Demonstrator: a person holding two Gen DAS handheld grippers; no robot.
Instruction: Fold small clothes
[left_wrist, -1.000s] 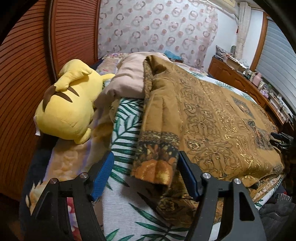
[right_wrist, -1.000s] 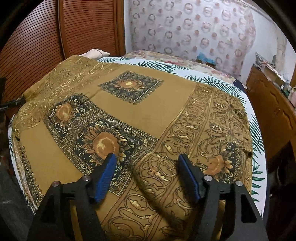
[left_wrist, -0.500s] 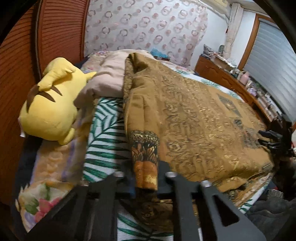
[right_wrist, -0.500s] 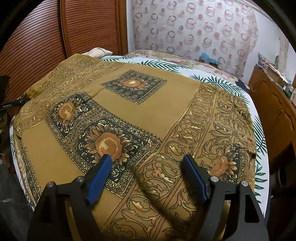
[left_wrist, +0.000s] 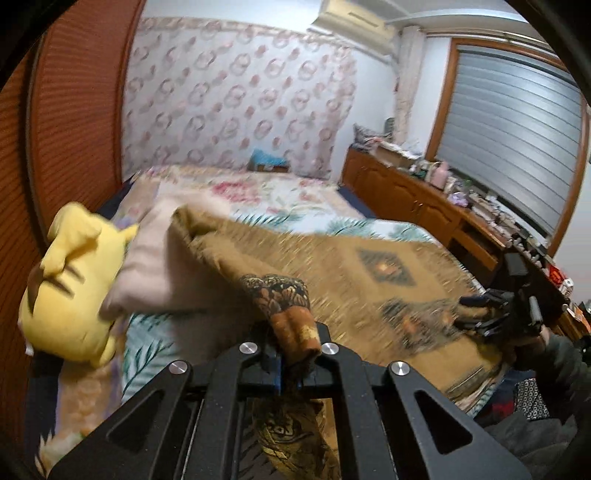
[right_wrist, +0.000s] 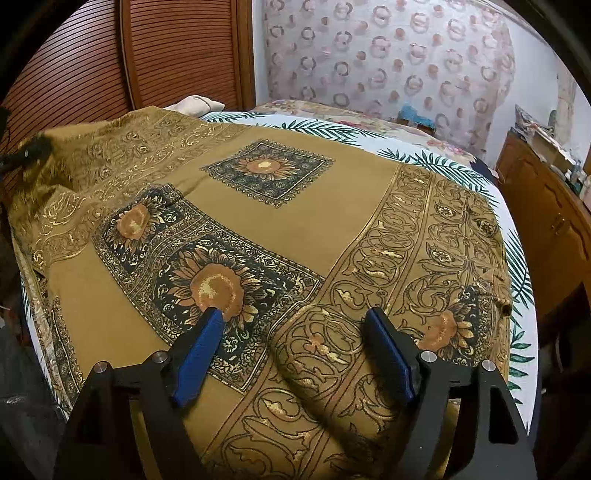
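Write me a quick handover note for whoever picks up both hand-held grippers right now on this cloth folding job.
Left hand-held gripper: shut on a corner of the brown patterned cloth, lifted off the bed.
Right hand-held gripper: open, over the cloth's near edge, a raised ridge of fabric between its pads, nothing gripped.
Cloth: otherwise spread flat on the bed; yellow plush toy beside it.
Done: one corner picked up.
Left: grip with the right, fold the cloth over, smooth it.
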